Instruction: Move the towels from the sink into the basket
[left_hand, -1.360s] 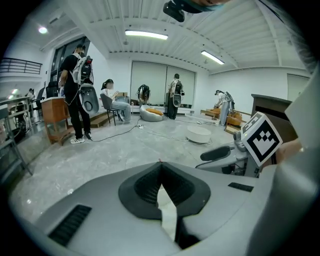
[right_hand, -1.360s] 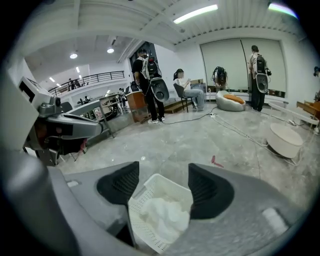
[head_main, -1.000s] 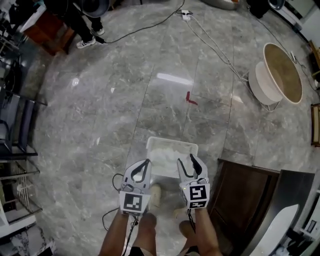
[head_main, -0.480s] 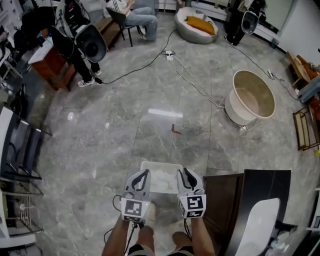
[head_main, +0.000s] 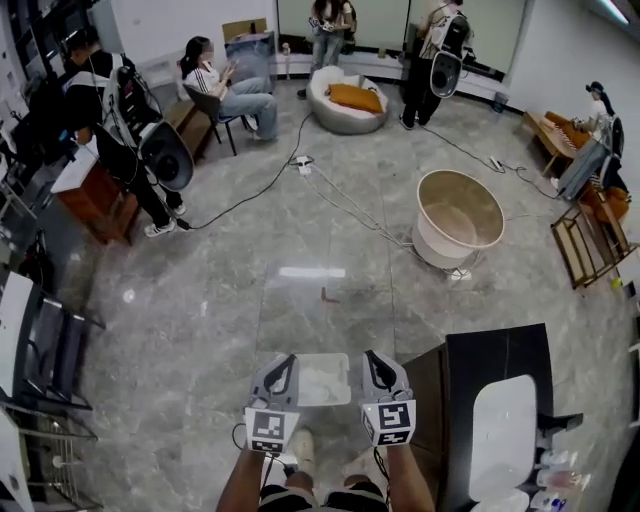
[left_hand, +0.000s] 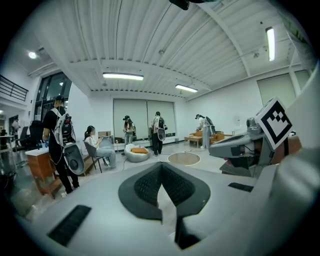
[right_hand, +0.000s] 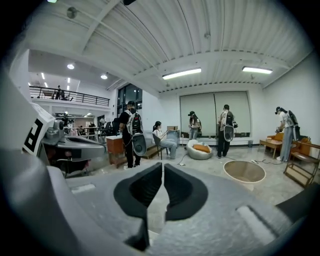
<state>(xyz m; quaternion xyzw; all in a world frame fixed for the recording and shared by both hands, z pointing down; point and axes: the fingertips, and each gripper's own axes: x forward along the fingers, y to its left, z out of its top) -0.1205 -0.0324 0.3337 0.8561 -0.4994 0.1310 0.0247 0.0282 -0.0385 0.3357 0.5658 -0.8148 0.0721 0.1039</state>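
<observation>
Partly behind left gripper (head_main: 284, 364) and right gripper (head_main: 373, 359), basket (head_main: 322, 362), inside indistinct.

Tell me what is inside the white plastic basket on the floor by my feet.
Crumpled white towels lie piled in the white rectangular plastic basket. The pile covers the basket's bottom, so anything underneath it cannot be seen.

Left gripper (head_main: 287, 360), right gripper (head_main: 370, 357) lifted; right jaws just closed, empty.

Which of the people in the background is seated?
The person on the chair at the head view's upper left, in light jeans with legs stretched forward. All the others in view are standing.
</observation>
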